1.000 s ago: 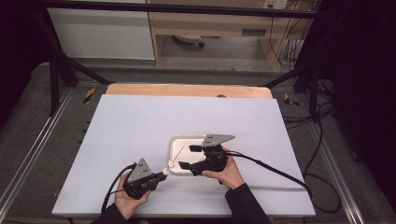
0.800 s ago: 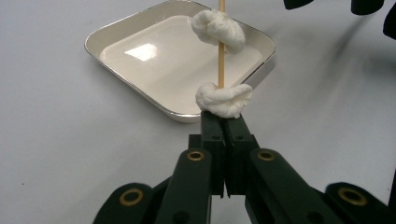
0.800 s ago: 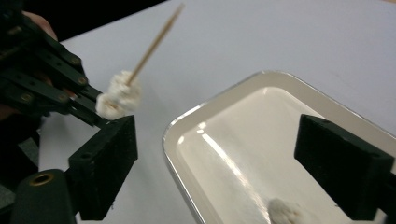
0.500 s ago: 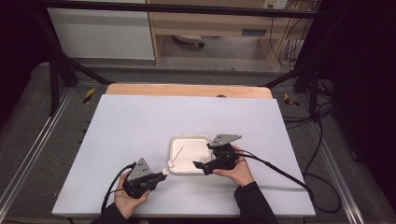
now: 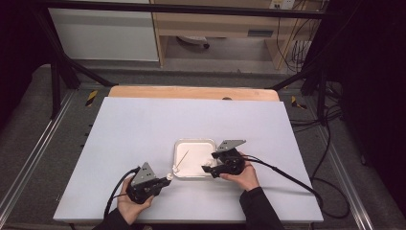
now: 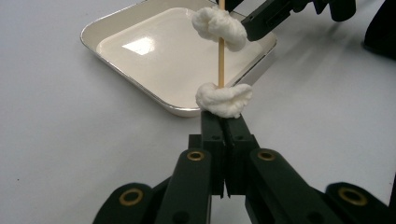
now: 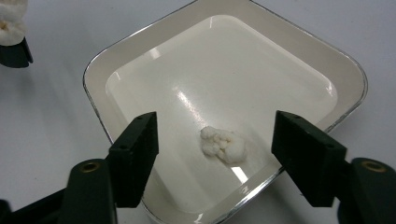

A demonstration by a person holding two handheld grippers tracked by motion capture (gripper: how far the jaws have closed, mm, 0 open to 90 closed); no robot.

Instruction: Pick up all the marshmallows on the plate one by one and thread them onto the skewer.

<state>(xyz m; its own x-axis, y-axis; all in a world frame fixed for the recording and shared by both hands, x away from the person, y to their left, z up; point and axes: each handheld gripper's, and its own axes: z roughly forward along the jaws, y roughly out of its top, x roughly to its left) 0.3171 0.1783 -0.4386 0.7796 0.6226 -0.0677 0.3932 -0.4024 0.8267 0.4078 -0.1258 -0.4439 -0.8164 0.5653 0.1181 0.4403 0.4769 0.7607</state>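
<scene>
A: Largest item?
B: Table [image 5: 143, 143], white top, wooden strip along its far edge.

A: Next?
B: Tray [image 5: 181, 146], white, square with rounded corners and a metal rim, lying near the front middle of the table between the two hands.

A: The tools?
B: Left gripper [image 6: 224, 122], held in the left hand [image 5: 129, 207] at the tray's near left corner. Jaws fully closed, clamping the lower end of a skewer [image 6: 221, 51]. Right gripper [image 7: 215, 140], held in the right hand [image 5: 245, 175] at the tray's right side. Its jaws have just been closing, yet stand well apart, empty, hanging over the tray.

A: The skewer itself?
B: Thin wooden stick, slanting from the left jaws over the tray. Two white lumps are threaded on it: lower lump [image 6: 224, 100] touching the jaw tips, upper lump [image 6: 218, 27] farther along.

A: Smallest?
B: Loose lump [image 7: 223, 144], white and knobbly, lying in the tray between the right gripper's open jaws, touched by neither.
</scene>
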